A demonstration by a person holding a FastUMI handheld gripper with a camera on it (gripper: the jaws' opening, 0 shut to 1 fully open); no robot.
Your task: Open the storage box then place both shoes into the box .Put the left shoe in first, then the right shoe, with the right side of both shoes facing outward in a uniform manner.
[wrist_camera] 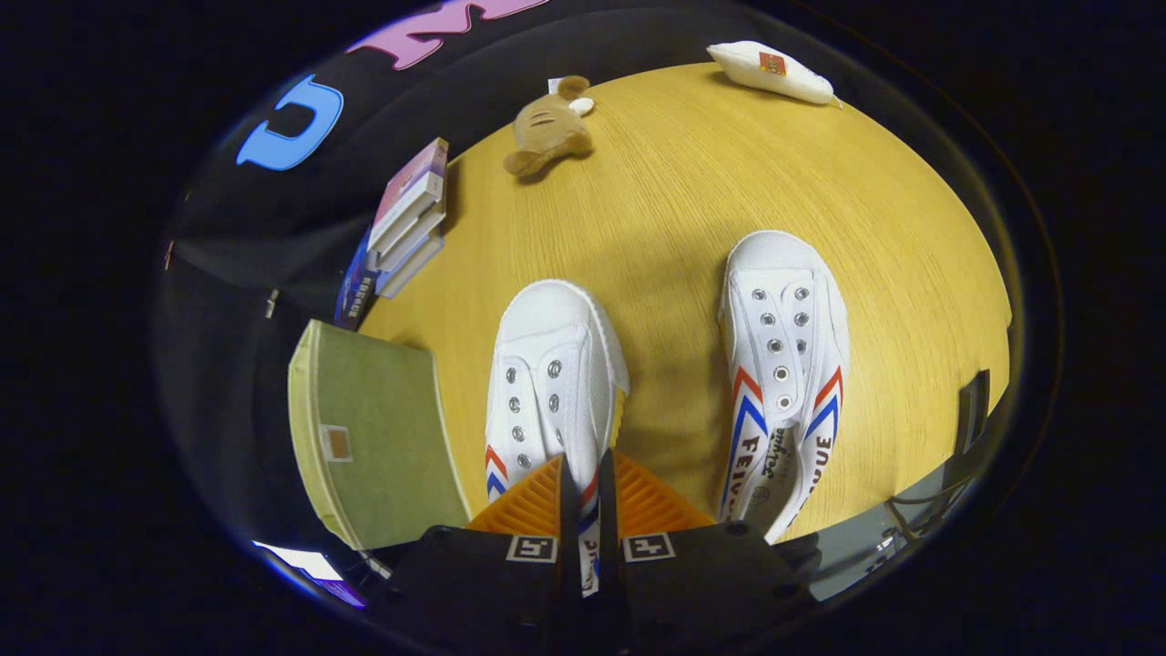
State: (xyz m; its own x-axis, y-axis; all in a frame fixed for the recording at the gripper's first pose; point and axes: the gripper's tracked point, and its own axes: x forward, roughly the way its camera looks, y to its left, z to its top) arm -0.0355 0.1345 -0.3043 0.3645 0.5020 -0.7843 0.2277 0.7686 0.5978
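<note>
Two white canvas shoes with red and blue side stripes lie on the round wooden table (692, 200), toes pointing away from me. My gripper (588, 474) is shut on the left-hand shoe (551, 364): a thin strip of its striped side wall near the heel shows pinched between the two fingers. The right-hand shoe (785, 364) rests apart on the table, just right of the fingers. A green storage box (369, 437) with a small label on its top face stands to the left of the held shoe; its top looks flat and closed.
A stack of books (410, 219) sits beyond the box at the table's left edge. A brown plush toy (549, 128) and a white pouch (772, 71) lie at the far side. A dark object (971, 408) and cables are at the right edge.
</note>
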